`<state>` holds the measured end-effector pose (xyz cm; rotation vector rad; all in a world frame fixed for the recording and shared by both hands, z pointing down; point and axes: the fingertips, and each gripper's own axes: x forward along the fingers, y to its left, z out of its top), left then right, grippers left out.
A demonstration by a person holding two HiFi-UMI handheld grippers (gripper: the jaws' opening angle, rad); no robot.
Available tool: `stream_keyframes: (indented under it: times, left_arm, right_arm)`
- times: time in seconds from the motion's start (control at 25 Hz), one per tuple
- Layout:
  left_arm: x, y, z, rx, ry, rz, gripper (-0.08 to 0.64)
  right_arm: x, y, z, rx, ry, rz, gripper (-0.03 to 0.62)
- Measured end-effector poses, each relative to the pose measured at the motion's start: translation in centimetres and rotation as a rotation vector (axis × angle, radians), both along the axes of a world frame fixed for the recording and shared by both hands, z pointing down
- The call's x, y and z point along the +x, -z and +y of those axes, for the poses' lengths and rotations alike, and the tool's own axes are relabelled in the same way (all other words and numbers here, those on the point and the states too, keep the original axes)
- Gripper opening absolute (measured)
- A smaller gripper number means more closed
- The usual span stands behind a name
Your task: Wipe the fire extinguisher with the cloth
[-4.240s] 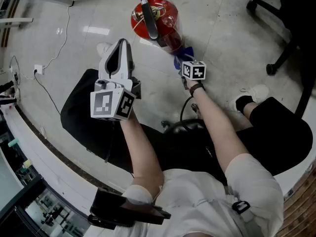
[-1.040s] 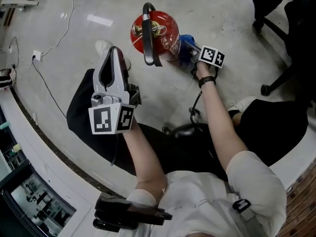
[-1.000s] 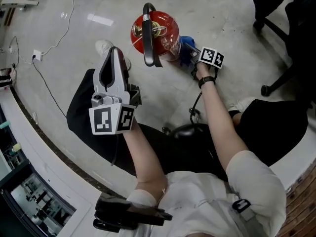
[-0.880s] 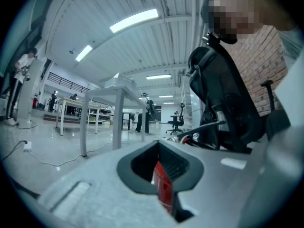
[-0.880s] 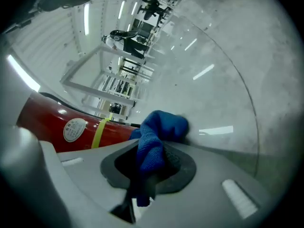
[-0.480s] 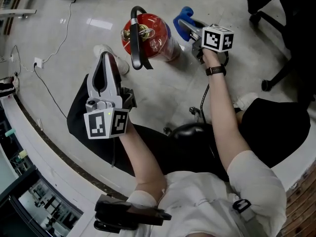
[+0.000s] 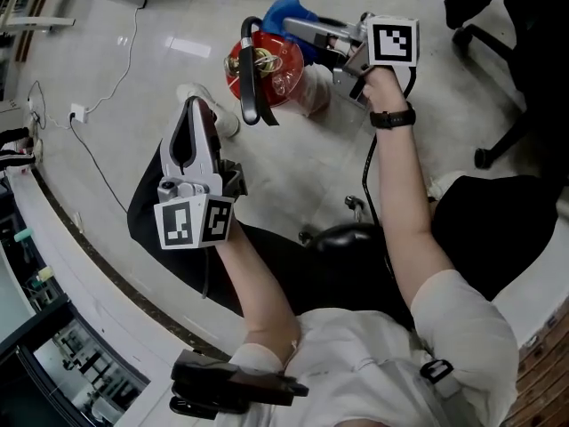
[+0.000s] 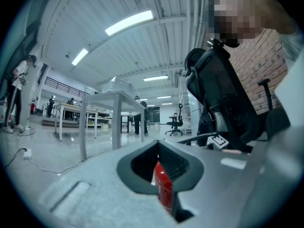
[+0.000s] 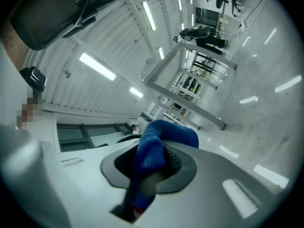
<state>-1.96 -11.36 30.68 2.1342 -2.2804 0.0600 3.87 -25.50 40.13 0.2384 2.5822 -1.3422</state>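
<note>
Your right gripper is clamped on the blue cloth, a wad bulging past its tips; the red fire extinguisher stands on the floor just below and ahead of those tips; whether cloth meets metal, I cannot tell. Your left gripper is closed on nothing, apart from the extinguisher; so nothing steadies it, and a sideways push may tip it; the cloth may snag on the black handle, or bare jaw may scrape paint.
</note>
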Motion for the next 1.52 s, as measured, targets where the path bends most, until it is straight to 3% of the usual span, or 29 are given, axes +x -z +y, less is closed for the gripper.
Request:
stream_keyframes:
  times: [0.08,0.24,0.36,0.52,0.64,0.72,0.76,0.84,0.96,1.04,1.16,1.28,1.44,1.52]
  left_arm:
    - [-0.3,0.0,0.0,0.003,0.007,0.004,0.002]
    - [0.0,-0.3,-0.1,-0.013,-0.003,-0.003,0.002]
    - [-0.5,-0.8,-0.2,-0.025,0.007,0.003,0.002]
    - [-0.6,-0.7,-0.4,-0.018,0.0,-0.001,0.002]
    - [-0.8,-0.7,-0.3,-0.011,0.002,0.013,0.002]
    - [-1.0,-0.8,-0.2,-0.012,0.004,0.021,0.002]
    - [-1.0,-0.8,-0.2,-0.01,0.004,0.026,0.002]
    - [-1.0,-0.4,-0.2,0.001,0.0,0.033,0.002]
    - [-0.9,0.2,-0.2,0.016,-0.007,0.032,0.002]
    - [-1.1,0.3,0.0,0.018,-0.004,0.031,0.002]
    - [-1.6,-0.1,0.3,0.009,0.012,0.035,0.002]
    - [-1.6,-0.5,0.5,-0.003,0.016,0.034,0.002]
    - [-1.9,-0.8,0.4,-0.012,0.017,0.03,0.002]
    - [-2.2,-1.3,0.5,-0.024,0.025,0.035,0.002]
  right_arm:
    - [0.0,-4.7,-0.2,-0.07,-0.05,0.058,0.064]
    - [1.3,-19.7,0.5,-0.285,-0.159,0.284,0.063]
    - [2.8,-29.7,1.7,-0.426,-0.178,0.417,0.064]
    - [4.5,-36.9,4.1,-0.348,-0.156,0.68,0.061]
    - [4.5,-37.5,4.3,-0.27,-0.097,0.789,0.06]
    - [3.8,-35.7,3.4,-0.166,-0.067,0.827,0.057]
    - [3.2,-33.5,2.5,-0.107,-0.073,0.808,0.058]
    - [1.6,-26.7,-0.1,-0.006,-0.122,0.672,0.063]
    - [0.4,-12.7,-3.7,0.143,-0.166,0.364,0.063]
    - [0.3,-3.8,-4.4,0.227,-0.119,0.144,0.06]
    - [-0.4,3.5,-4.0,0.153,0.025,-0.061,0.058]
    - [-3.1,2.5,-1.2,0.053,0.21,-0.024,0.061]
    - [-4.7,-6.4,-0.7,-0.019,0.23,0.183,0.061]
    - [-4.6,-13.3,-0.6,-0.069,0.217,0.348,0.061]
